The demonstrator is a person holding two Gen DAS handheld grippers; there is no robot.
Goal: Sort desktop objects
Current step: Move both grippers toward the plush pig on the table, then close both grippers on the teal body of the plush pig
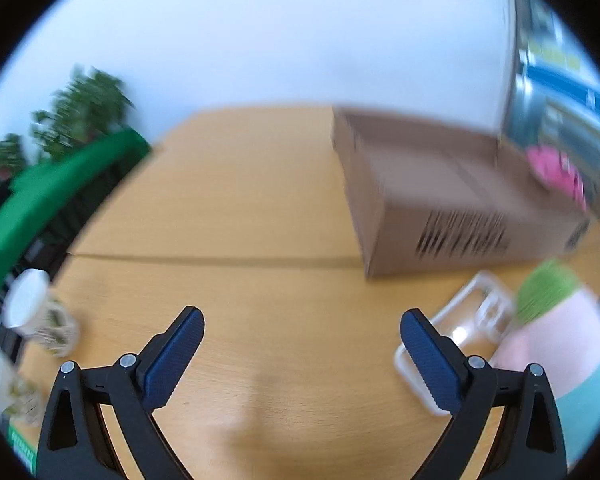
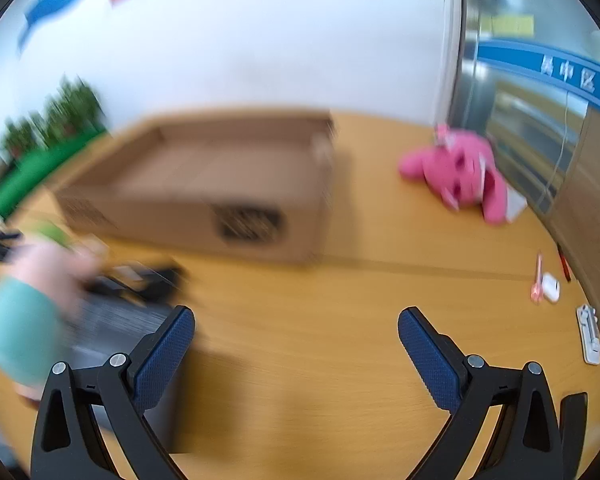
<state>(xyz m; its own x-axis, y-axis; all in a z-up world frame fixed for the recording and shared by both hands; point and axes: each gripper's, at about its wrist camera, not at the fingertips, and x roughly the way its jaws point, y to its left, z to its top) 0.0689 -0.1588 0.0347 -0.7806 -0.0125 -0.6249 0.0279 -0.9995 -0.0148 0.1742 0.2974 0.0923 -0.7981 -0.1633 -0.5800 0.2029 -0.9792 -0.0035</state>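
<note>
An open cardboard box (image 1: 440,196) stands on the wooden desk (image 1: 236,208); it also shows in the right wrist view (image 2: 204,192). My left gripper (image 1: 302,354) is open and empty above bare desk, with a clear plastic container (image 1: 460,320) and a pink, green and teal soft item (image 1: 560,332) to its right. My right gripper (image 2: 296,354) is open and empty over the desk (image 2: 340,320). A pink plush toy (image 2: 460,172) lies far right. A dark flat object (image 2: 116,312) lies by the left fingertip (image 2: 168,352). Both views are blurred.
Two lidded cups (image 1: 36,312) stand at the left desk edge beside a green band (image 1: 52,192) and plants (image 1: 84,108). Near the right edge lie a pink pen (image 2: 537,280), a small white case (image 2: 551,288) and a white clip-like item (image 2: 590,336).
</note>
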